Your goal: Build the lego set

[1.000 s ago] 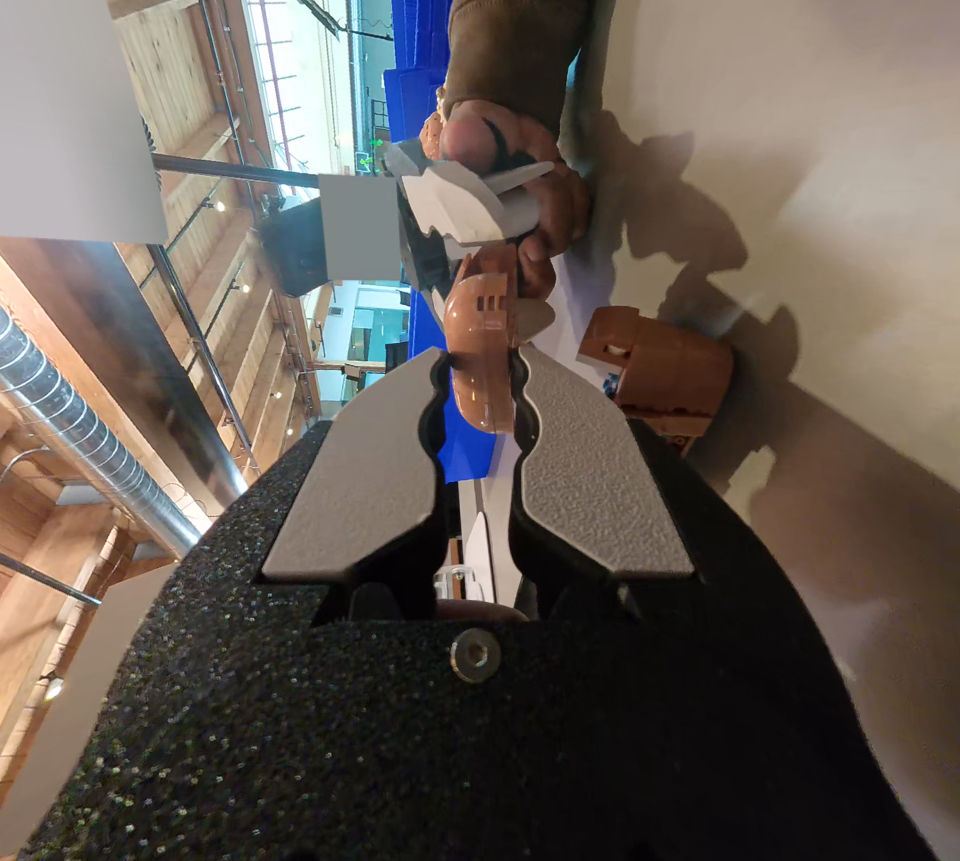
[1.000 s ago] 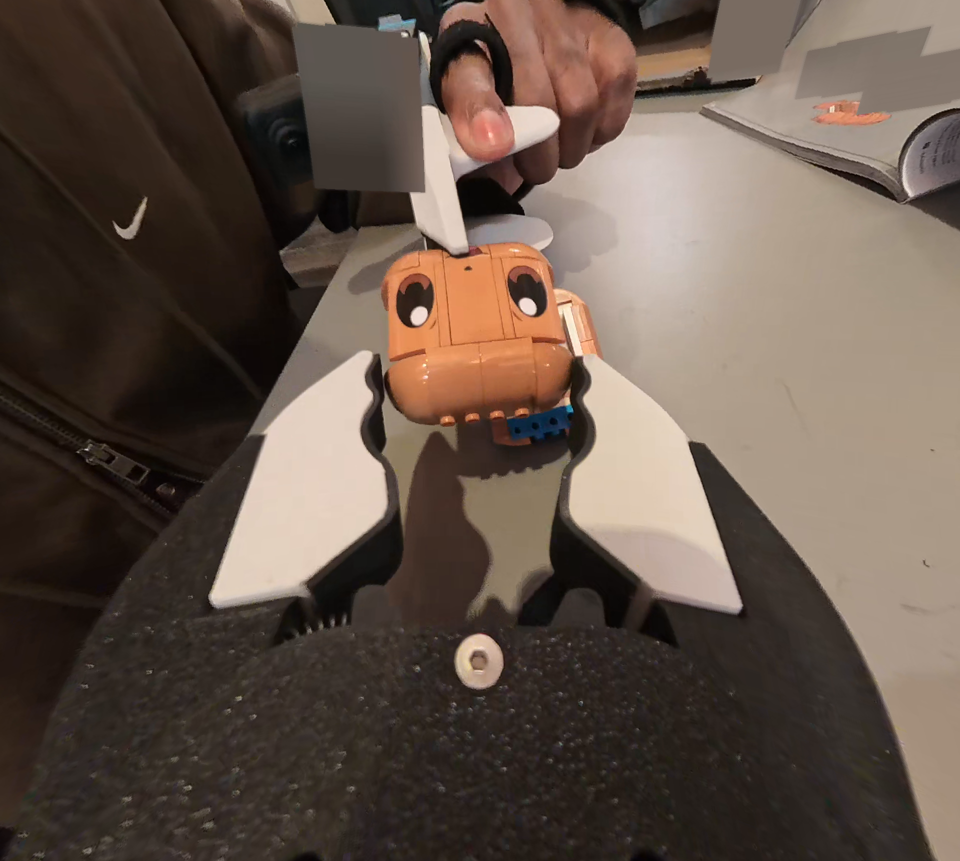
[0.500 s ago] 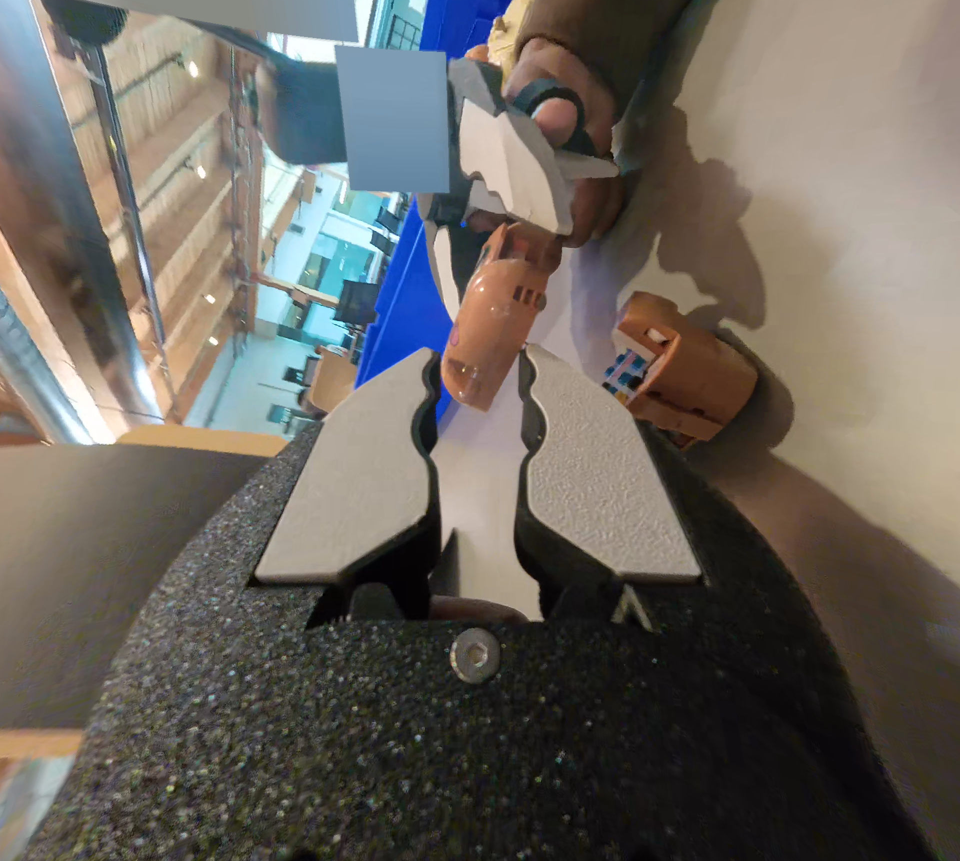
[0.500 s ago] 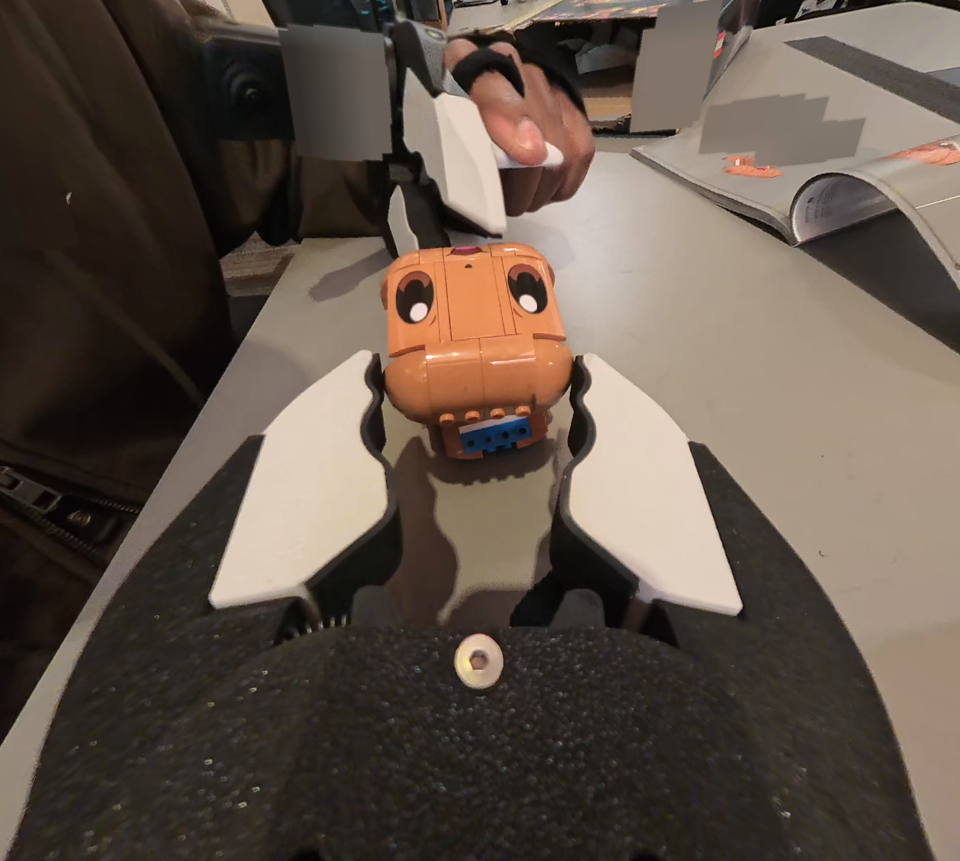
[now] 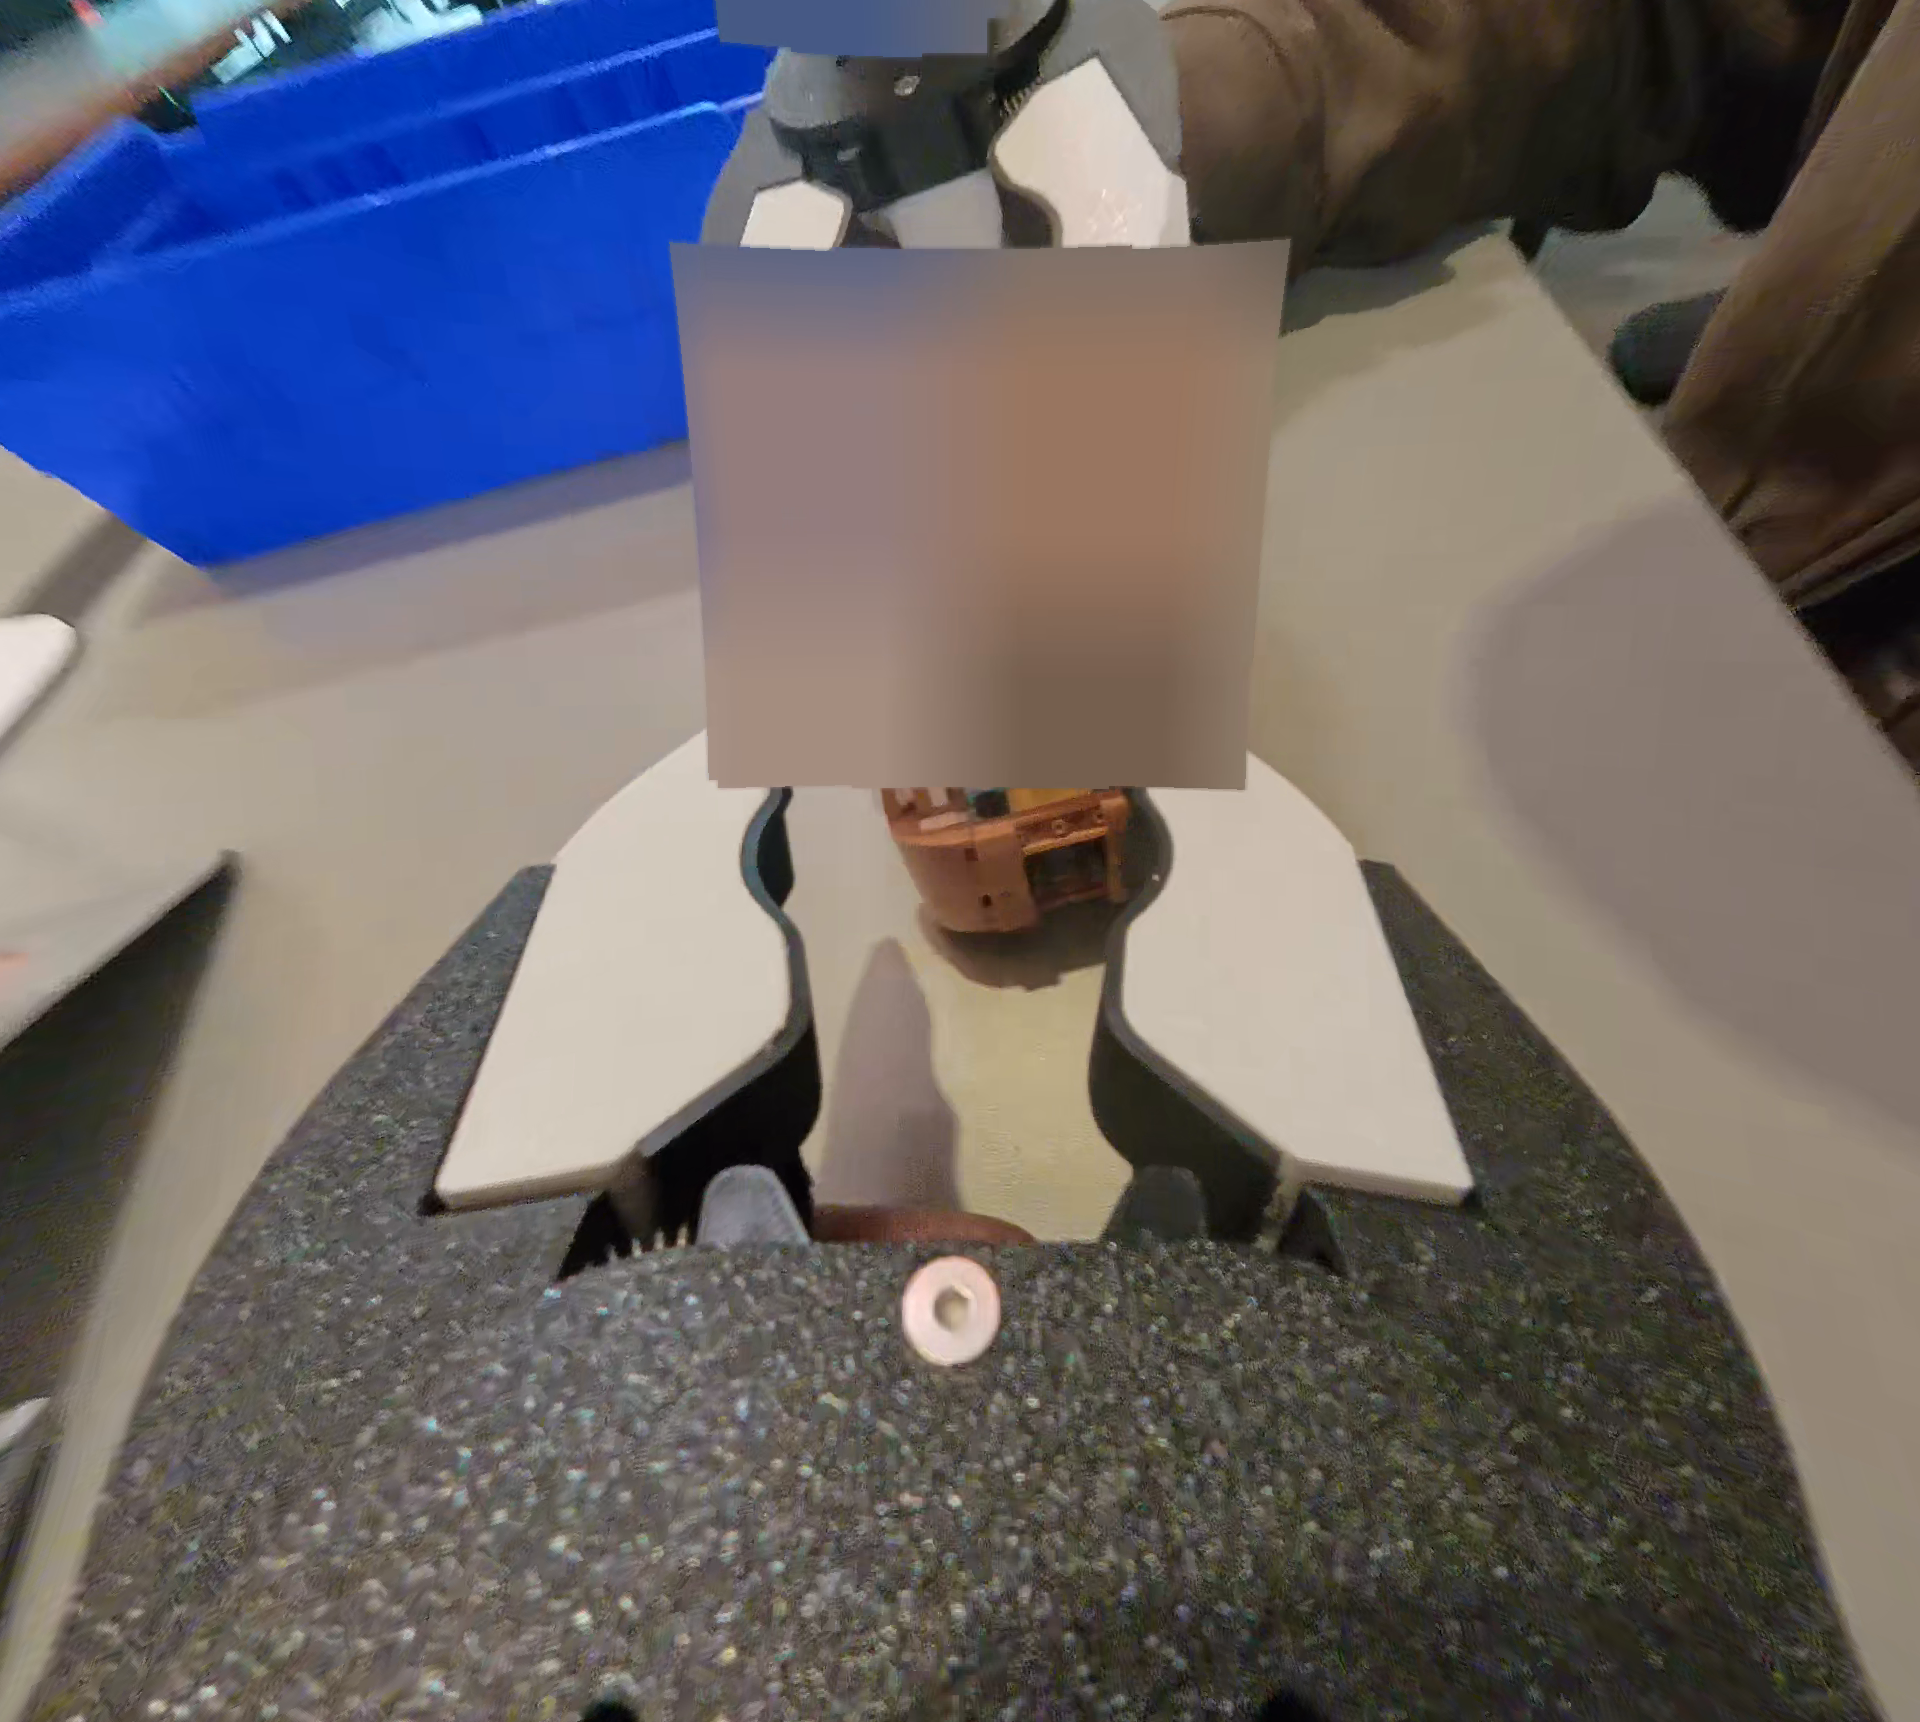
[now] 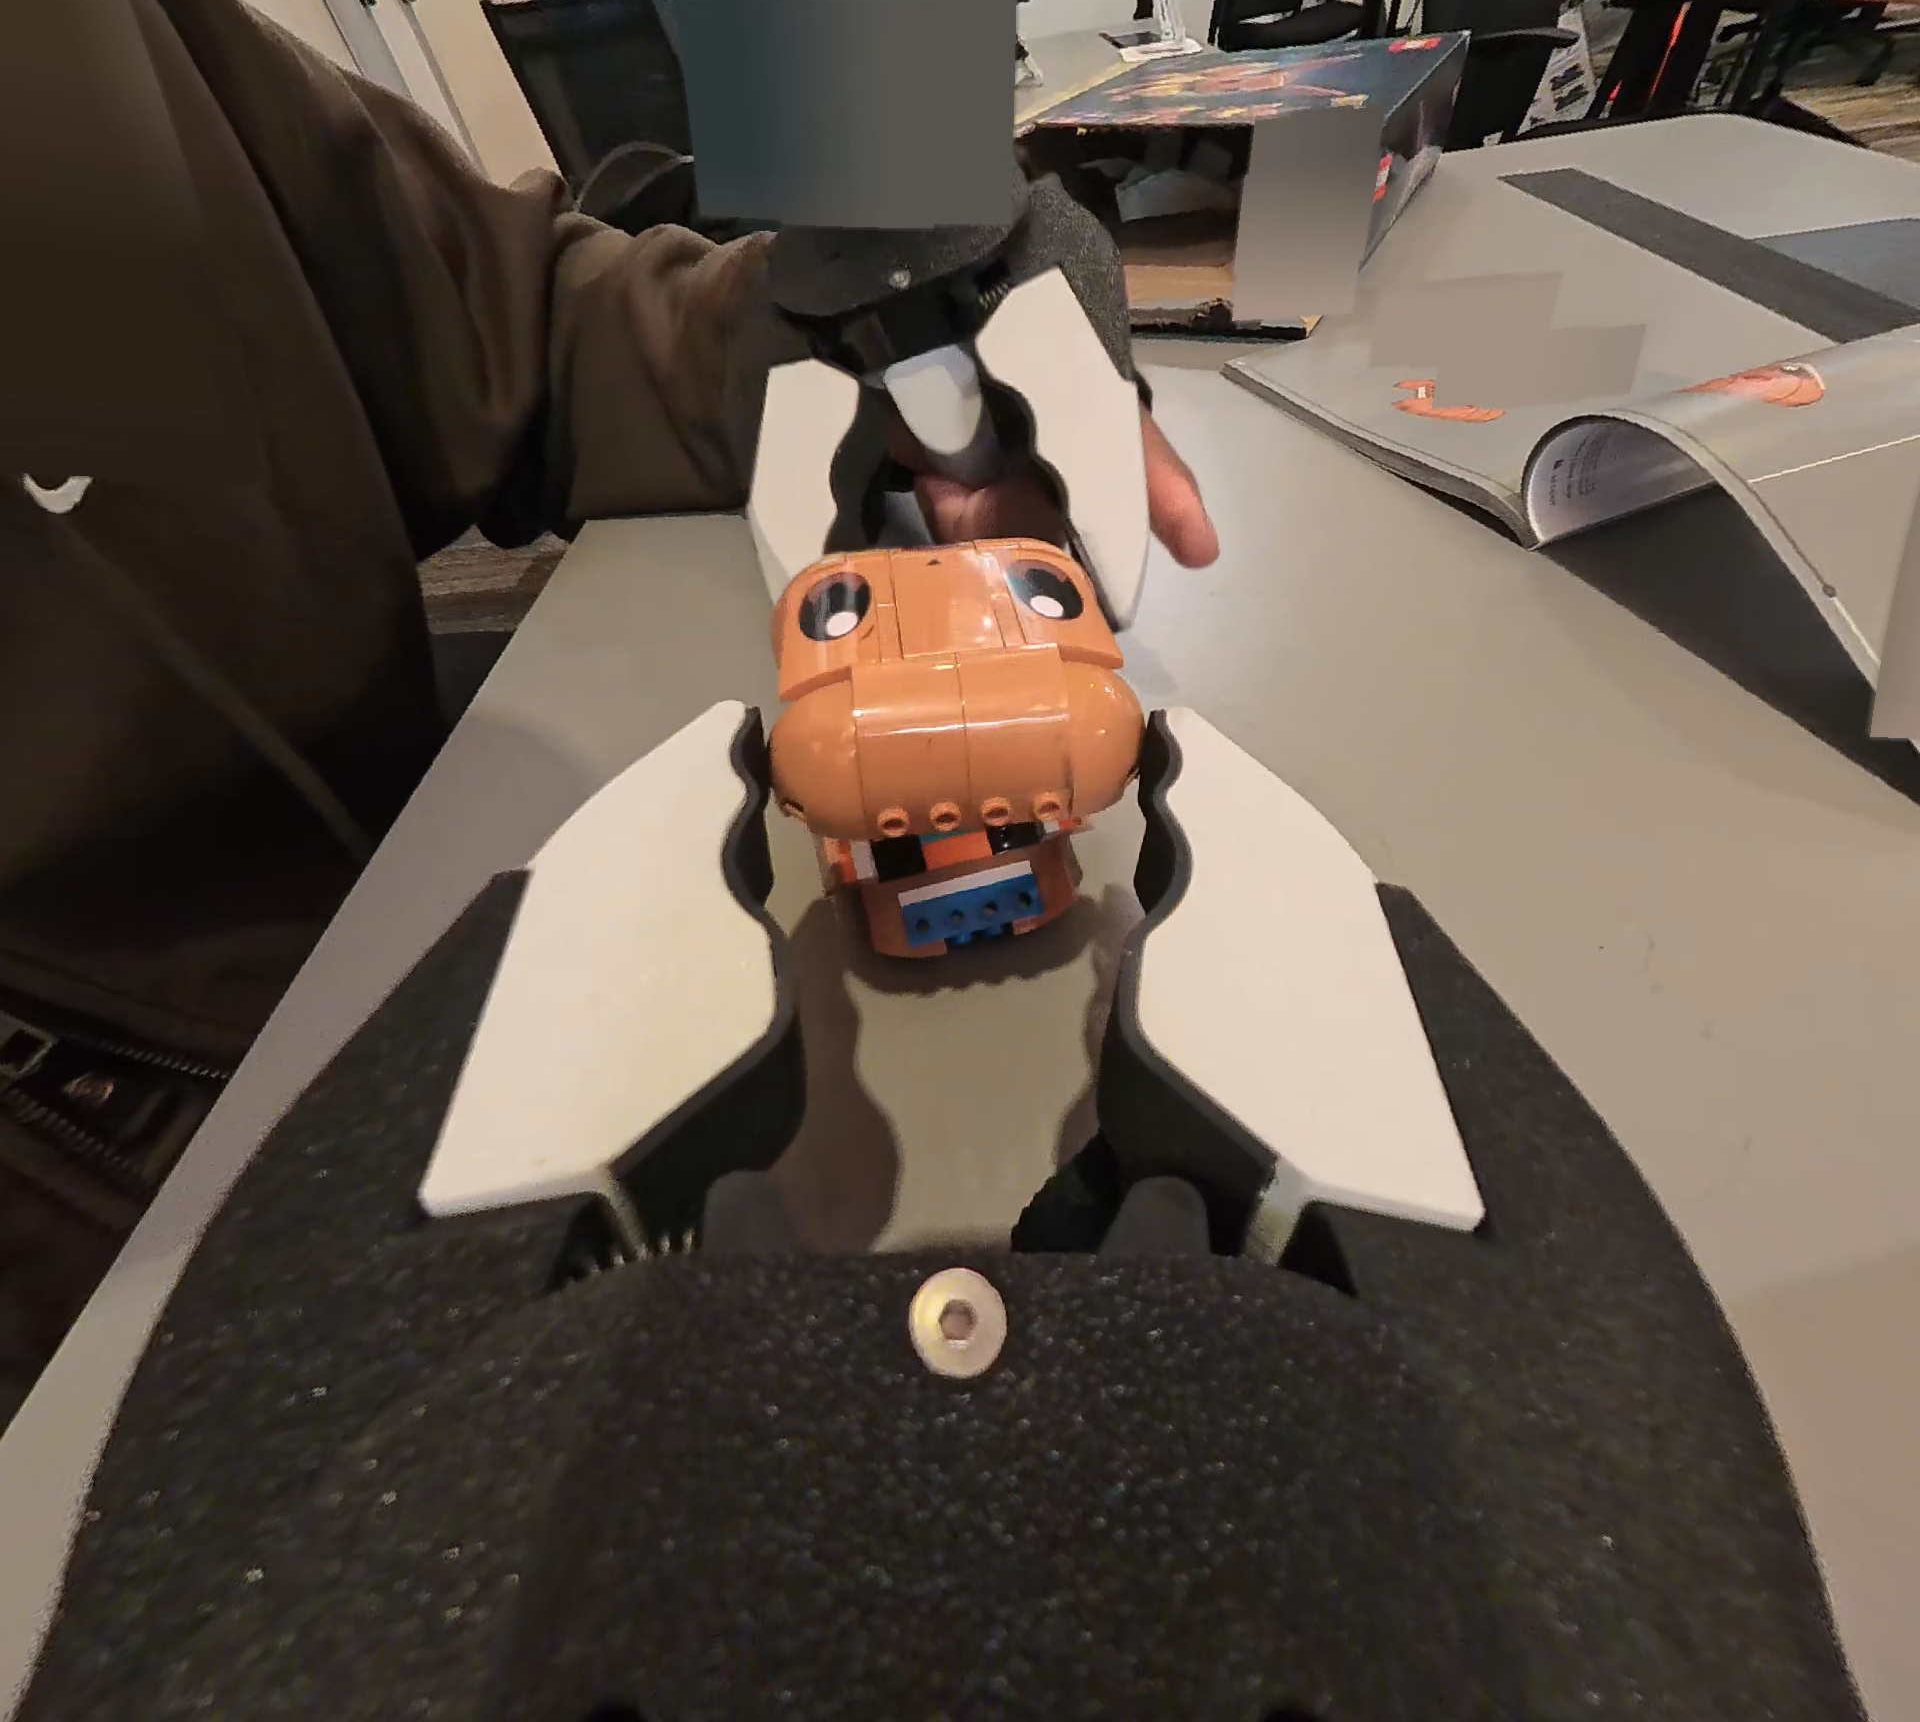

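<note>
The orange brick head, with two cartoon eyes, a rounded snout and a blue studded plate low on its front, sits on the grey surface between the two claws, which face each other across it. The right claw has its fingers spread to either side of the snout; they look very close to it, but whether they touch cannot be told, so this reads as released rather than gripping. From the far side, the left claw hangs just behind the head with its jaws apart and nothing between them. In the left wrist view its fingers frame the back of the head, though a blurred patch covers most of the model there.

An open instruction booklet lies to one side, and the dark set box stands farther back. A blue bin sits beyond the surface edge.

The step in hand seems to be taking hold of the head assembly from both sides, likely to steady or turn it for the next part. The next move calls for one claw to close squarely on the flat sides, not the curved snout, where the pads could slip; pressure should stay modest so pieces do not pop apart.
</note>
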